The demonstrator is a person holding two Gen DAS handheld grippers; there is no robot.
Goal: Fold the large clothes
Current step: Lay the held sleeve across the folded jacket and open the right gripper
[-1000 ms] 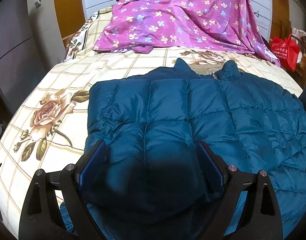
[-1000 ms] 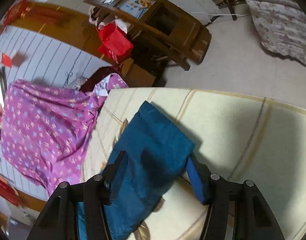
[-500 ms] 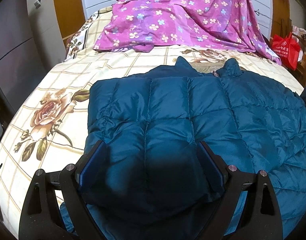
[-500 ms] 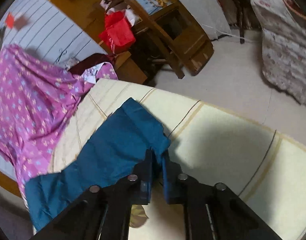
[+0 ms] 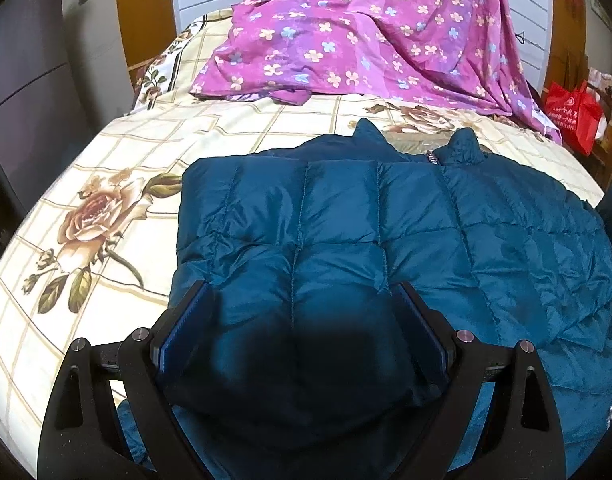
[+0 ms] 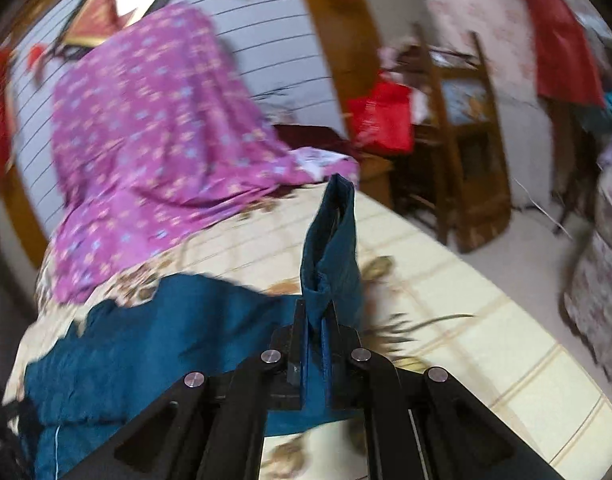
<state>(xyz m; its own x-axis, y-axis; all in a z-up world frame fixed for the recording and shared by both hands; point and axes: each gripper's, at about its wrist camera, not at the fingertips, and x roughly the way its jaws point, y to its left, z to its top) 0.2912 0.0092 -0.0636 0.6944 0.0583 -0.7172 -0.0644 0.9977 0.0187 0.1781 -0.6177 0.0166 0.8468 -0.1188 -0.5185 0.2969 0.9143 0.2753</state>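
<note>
A teal quilted down jacket (image 5: pixel 386 240) lies spread on the bed, collar toward the far side, its left part folded over the body. My left gripper (image 5: pixel 301 308) is open and rests low over the folded left part, fingers apart on either side of the puffy fabric. My right gripper (image 6: pixel 316 320) is shut on the jacket's sleeve cuff (image 6: pixel 332 240), which stands up above the fingers, lifted off the bed. The jacket body (image 6: pixel 145 340) trails to the left in the right wrist view.
The bed has a cream floral checked sheet (image 5: pixel 105 208). A purple floral sheet (image 5: pixel 366 32) drapes over the head of the bed. A red bag (image 5: pixel 570 116) and a wooden chair (image 6: pixel 462 132) stand beside the bed on the right.
My right gripper closed on the sleeve cuff and lifted it, swinging up and toward the jacket body. My left gripper stayed still and open.
</note>
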